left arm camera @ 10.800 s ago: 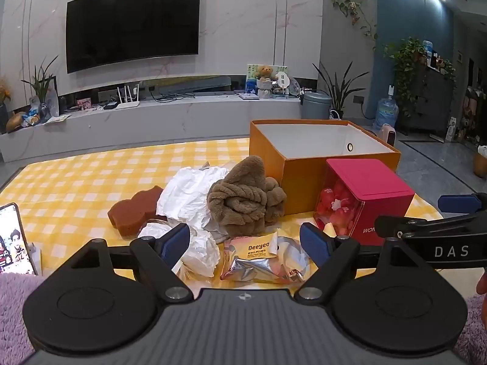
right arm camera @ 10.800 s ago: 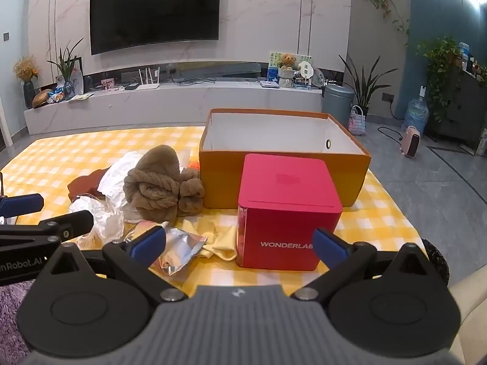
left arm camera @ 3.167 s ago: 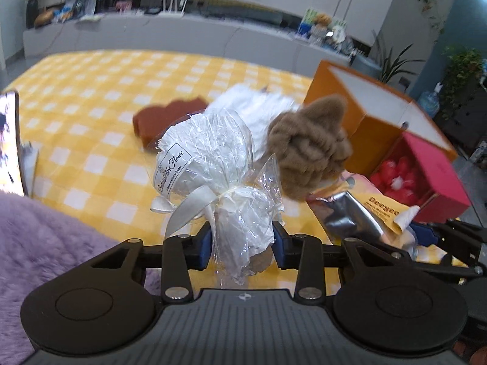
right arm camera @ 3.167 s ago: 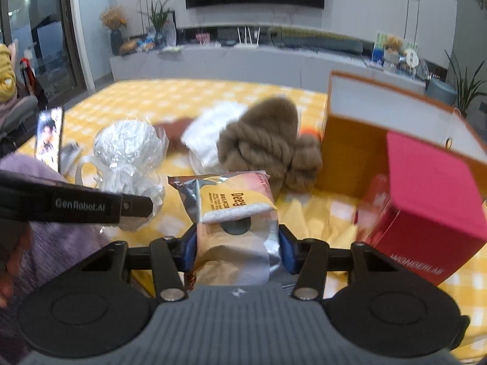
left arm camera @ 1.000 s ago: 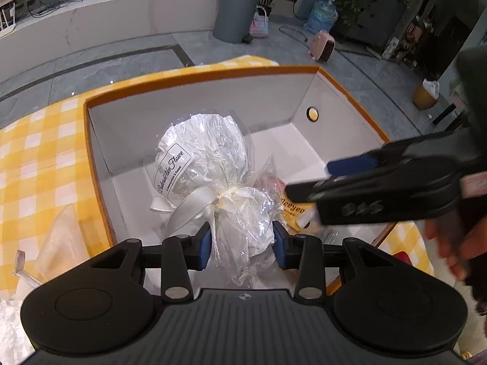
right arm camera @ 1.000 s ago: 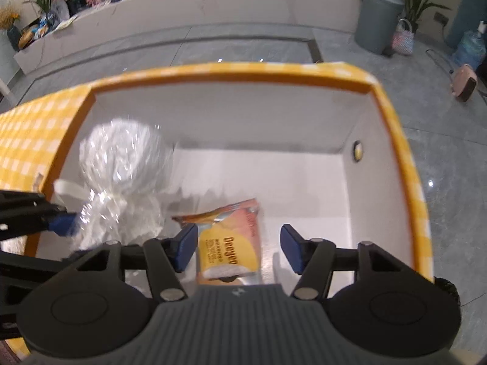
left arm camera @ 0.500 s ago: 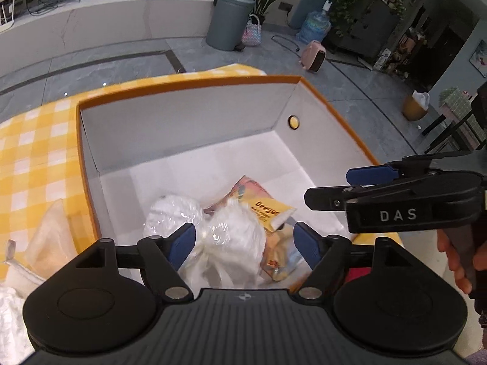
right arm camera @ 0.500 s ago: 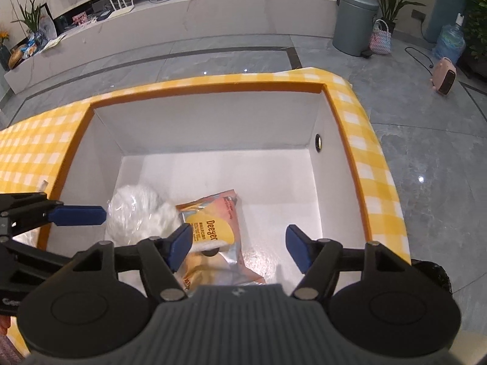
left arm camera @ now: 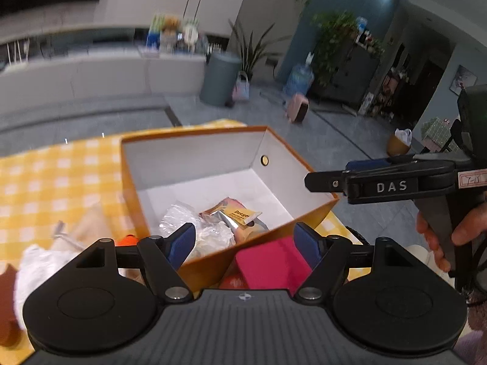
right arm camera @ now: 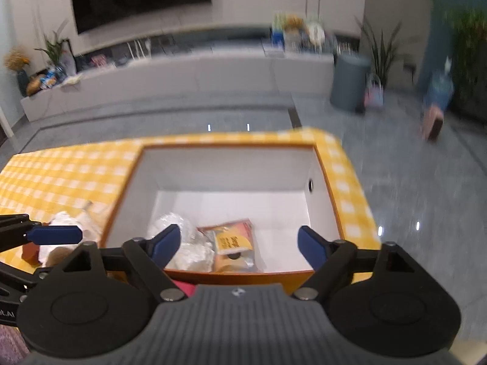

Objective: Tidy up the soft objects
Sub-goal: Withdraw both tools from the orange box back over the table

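The orange box point(left arm camera: 316, 213) with white inside stands on the yellow checked cloth; it also shows in the right wrist view point(right arm camera: 322, 164). Inside it lie the clear-wrapped white bundle point(left arm camera: 182, 217) point(right arm camera: 170, 223) and the silver-and-yellow snack packet point(left arm camera: 236, 214) point(right arm camera: 232, 240). My left gripper point(left arm camera: 245, 245) is open and empty, above the box's near wall. My right gripper point(right arm camera: 236, 245) is open and empty, above the box's near edge; it also shows at the right of the left wrist view point(left arm camera: 362, 172).
A pink box point(left arm camera: 271, 263) stands in front of the orange box. White crumpled wrap point(left arm camera: 39, 263), a brown piece point(left arm camera: 6, 276) and an orange item point(left arm camera: 126, 240) lie left of the box. The table edge drops to the grey floor point(right arm camera: 426, 182) on the right.
Both grippers have lifted and pulled back from the box, staying open. The bundle and the snack packet stay in the box. The views now take in more of the room.
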`<state>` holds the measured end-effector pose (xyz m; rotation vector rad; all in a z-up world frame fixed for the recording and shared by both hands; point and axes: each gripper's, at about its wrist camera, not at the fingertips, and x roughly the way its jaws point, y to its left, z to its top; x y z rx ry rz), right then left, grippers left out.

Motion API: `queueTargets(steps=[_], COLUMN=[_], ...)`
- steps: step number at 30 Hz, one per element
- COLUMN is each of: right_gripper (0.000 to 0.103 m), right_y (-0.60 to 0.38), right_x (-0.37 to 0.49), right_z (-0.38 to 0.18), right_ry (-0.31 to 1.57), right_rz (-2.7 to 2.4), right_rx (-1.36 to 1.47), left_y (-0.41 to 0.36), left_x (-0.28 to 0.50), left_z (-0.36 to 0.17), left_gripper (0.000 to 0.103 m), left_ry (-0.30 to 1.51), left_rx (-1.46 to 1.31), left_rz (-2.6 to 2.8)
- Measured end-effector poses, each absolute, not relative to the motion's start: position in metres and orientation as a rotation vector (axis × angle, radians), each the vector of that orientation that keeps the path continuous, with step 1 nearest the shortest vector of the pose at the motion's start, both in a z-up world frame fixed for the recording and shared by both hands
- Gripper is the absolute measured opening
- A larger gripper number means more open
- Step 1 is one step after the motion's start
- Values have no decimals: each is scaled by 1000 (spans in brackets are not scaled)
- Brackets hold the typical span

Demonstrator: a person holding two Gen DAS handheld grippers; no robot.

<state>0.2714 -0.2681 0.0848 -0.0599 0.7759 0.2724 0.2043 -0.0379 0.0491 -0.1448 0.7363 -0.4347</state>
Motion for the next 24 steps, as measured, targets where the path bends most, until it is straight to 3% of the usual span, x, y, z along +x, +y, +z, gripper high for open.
queueTargets(steps=[9,24], right_gripper=[90,92], right_y=[-243,-191], right_x=[168,67], right_z=[82,21], right_ry=[568,535], right_rz=[284,314], right_rx=[-150,-89], left_y=[-24,37], left_x=[123,45], left_z=[51,1], left_gripper=[86,86], left_ry=[610,651], left_rx=[-109,-171], left_rz=[-399,-254])
